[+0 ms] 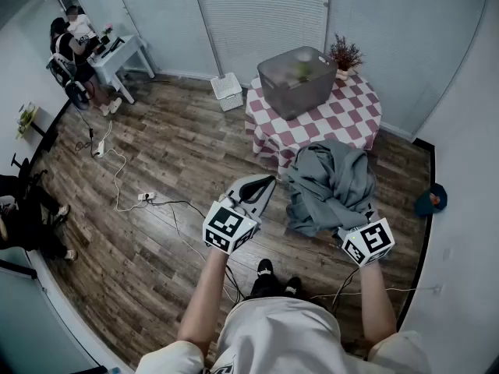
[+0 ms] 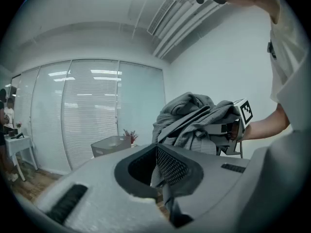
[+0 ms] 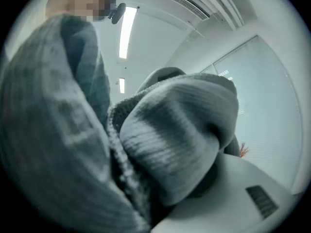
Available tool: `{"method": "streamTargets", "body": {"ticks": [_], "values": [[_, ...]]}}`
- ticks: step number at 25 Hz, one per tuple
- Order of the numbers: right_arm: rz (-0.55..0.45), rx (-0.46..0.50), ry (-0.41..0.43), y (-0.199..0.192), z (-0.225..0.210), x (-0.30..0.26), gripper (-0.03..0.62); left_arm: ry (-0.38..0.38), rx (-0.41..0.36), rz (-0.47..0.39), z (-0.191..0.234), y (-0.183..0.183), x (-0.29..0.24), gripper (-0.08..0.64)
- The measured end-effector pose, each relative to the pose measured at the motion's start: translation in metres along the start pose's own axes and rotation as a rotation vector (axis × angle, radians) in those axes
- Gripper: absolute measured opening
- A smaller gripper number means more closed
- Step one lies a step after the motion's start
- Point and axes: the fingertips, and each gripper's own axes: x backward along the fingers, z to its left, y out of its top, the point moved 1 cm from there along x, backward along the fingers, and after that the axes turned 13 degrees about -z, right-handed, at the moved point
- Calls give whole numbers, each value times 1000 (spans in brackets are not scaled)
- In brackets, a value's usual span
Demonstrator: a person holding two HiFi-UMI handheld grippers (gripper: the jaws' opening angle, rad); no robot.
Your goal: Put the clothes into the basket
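The wooden floor [image 1: 156,154] runs wall to wall. A round table [image 1: 343,119] under a checked cloth stands toward its far right corner.

The clothes [image 1: 327,185], 1 bundle of grey fabric, are not on any surface. They hang bunched in the air in front of the table's near edge, well short of the basket [image 1: 296,80]. That basket is a translucent grey bin set on the far left part of the tabletop, its mouth facing up. I can't make out what lies inside.

A white desk [image 1: 117,57] sits in the floor's far left corner, with a seated person [image 1: 70,41] beside it.

The person holding the tools stands at the floor's near edge with both arms stretched forward. The right gripper [image 1: 357,228] is buried in the lower right side of the bundle. Its own view is filled with ribbed grey knit folded over the jaws, which are clamped on the fabric and carry it. The left gripper [image 1: 253,189] is just left of the bundle, level with it. Its jaws stand apart, and the fabric shows beyond the gap, not pinched in it.

A small white crate [image 1: 228,90] rests on the floor just left of the table. A potted plant [image 1: 345,54] stands at the table's far edge, right of the basket. A blue cap [image 1: 430,201] lies by the floor's right edge. Thin cables [image 1: 125,185] trail across the left half of the floor.
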Motion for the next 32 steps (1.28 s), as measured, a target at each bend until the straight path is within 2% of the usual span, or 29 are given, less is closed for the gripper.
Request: {"method": "streamTargets", "body": {"ticks": [5,12,19,22,27,32], "values": [[-10,-5,-14,1,-5,0,201,-8,-16,10,2,1,4,14],[-5,32,13,-3,-10,-2,201,-11,-25,13,-5,0,-14,14],[-15,-39,53,2,-28,1,201,15,-24,43,-5,-11,-17,14],[-24,-70,64,0,-34,-3,201,35,-15,46,2,-19,-17,14],[-35,-63,66,-10,-47,-25,201,42,-12,36,26,-29,-28,14],[-36,-51,49,-24,-66,-56,201,-1,-7,24,56,-39,-63,14]]}}
